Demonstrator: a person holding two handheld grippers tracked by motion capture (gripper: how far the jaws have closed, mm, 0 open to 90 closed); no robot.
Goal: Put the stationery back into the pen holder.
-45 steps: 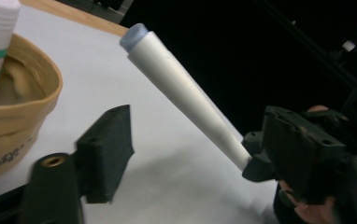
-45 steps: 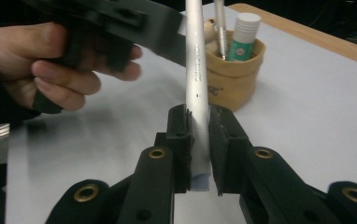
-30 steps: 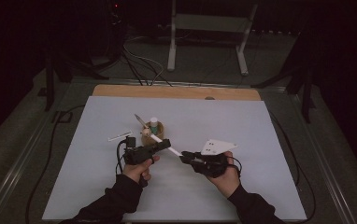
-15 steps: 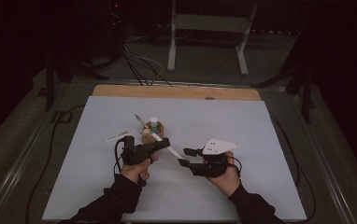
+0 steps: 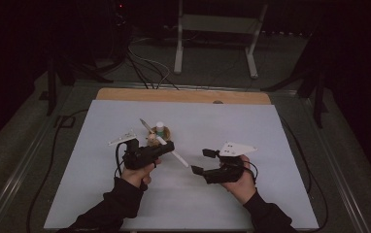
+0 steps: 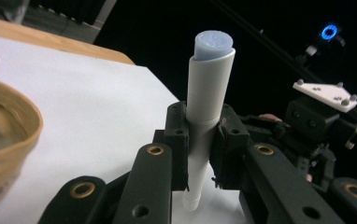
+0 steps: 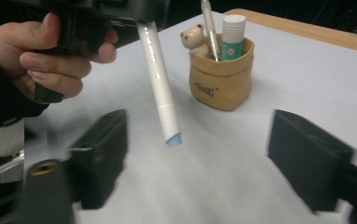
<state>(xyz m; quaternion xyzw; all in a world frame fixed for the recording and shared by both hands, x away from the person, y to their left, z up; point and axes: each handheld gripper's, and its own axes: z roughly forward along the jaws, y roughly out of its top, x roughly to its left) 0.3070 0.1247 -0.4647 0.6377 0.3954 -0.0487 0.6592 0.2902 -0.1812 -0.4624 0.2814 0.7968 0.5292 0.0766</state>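
Small tan pouch-shaped holder point(image 7: 221, 81) stands upright on the white rectangular surface point(image 5: 271, 145), left of centre in the high view. It contains a white glue stick with green label point(image 7: 233, 36), a slim grey pen point(image 7: 209, 28) and a little bear figure point(image 7: 193, 38) at its rim. A light wooden strip point(image 5: 183, 95) borders the far edge. Beyond it, on the dark floor: black cables point(image 5: 147, 68) and a white metal stand point(image 5: 217, 29).

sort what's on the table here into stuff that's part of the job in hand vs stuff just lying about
Part of the job:
- white plastic pen with a pale blue end, clamped in the left gripper
- right gripper, jaws just opened, nothing between them
- tan bear-trimmed pen pot

Just lying about:
- green-and-white glue stick in the pot
- grey pen in the pot
- wooden board at the far edge
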